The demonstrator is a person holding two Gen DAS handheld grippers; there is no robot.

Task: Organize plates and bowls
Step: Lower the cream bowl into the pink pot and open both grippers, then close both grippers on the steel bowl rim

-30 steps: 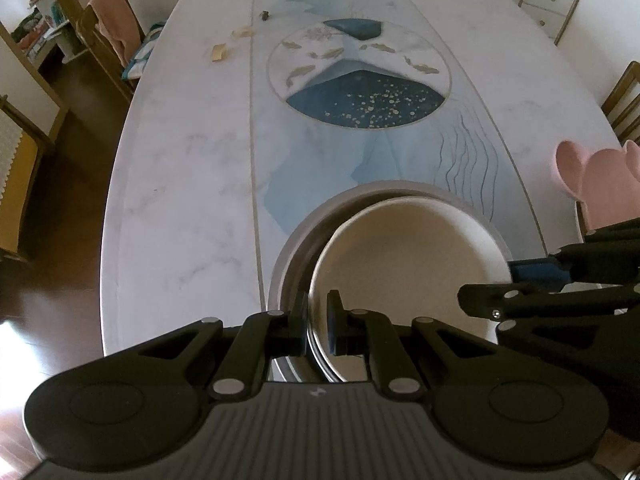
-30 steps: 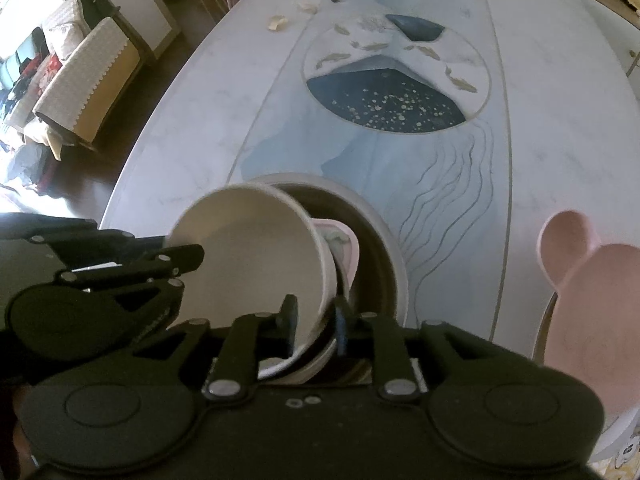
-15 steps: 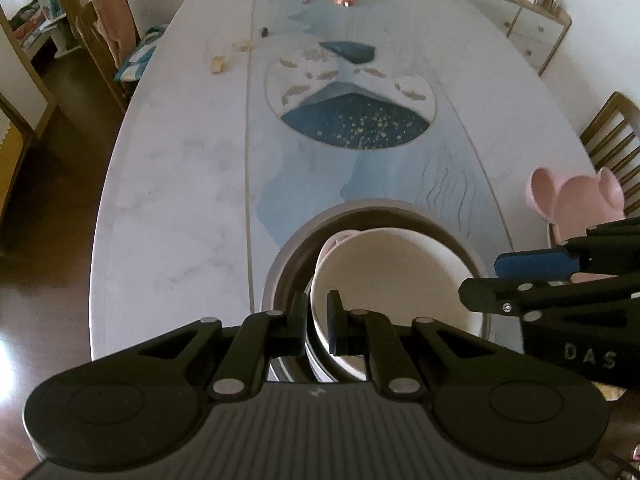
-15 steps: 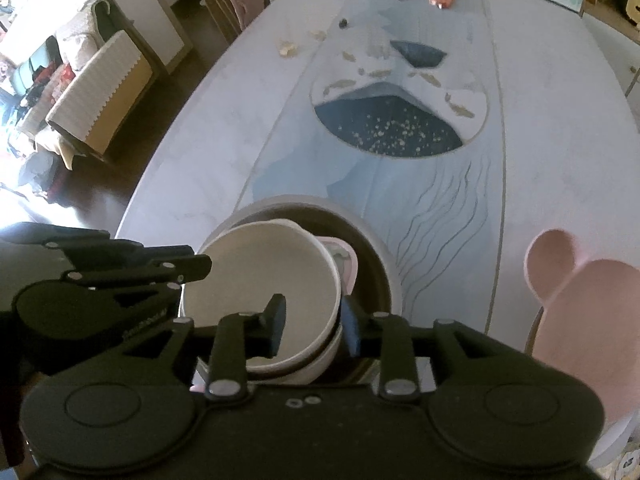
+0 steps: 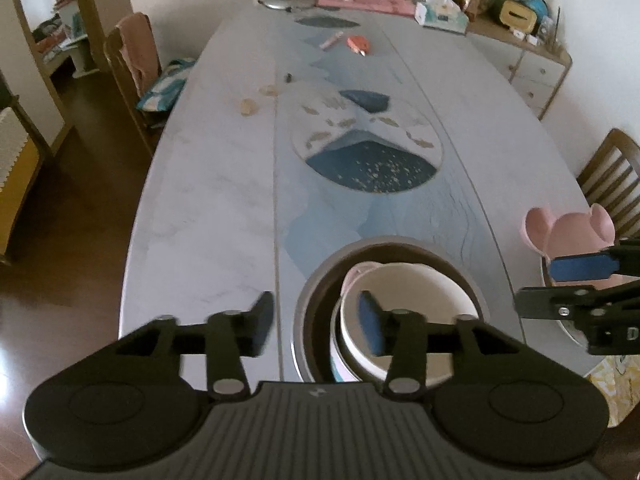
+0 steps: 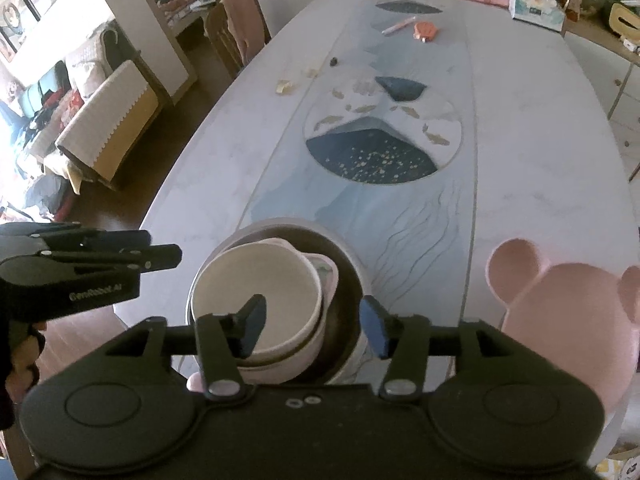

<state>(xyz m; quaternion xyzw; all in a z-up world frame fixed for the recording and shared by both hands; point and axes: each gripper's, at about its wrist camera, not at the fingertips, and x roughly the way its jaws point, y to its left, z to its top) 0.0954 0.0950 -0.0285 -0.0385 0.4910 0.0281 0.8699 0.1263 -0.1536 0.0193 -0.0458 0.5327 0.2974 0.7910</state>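
Observation:
A cream bowl (image 5: 416,304) (image 6: 256,296) rests nested on a pale pink dish (image 6: 326,276) inside a large dark grey bowl (image 5: 400,246) (image 6: 344,280) near the table's front edge. My left gripper (image 5: 316,326) is open and empty above the stack's left side. My right gripper (image 6: 314,330) is open and empty above its right side. A pink bear-shaped plate (image 5: 560,228) (image 6: 568,304) lies to the right of the stack. The right gripper also shows at the right in the left wrist view (image 5: 576,284). The left gripper shows at the left in the right wrist view (image 6: 160,246).
The long marble table (image 5: 208,208) carries small scraps (image 5: 248,106), a pink pen and an orange item (image 5: 358,43) farther back. A tissue box (image 5: 440,16) and a lamp base (image 5: 284,0) stand at the far end. Chairs (image 5: 132,68) (image 5: 612,176) flank both sides.
Both grippers have opened and let go of the cream bowl, which now sits level in the stack. Both have pulled back and up from it.

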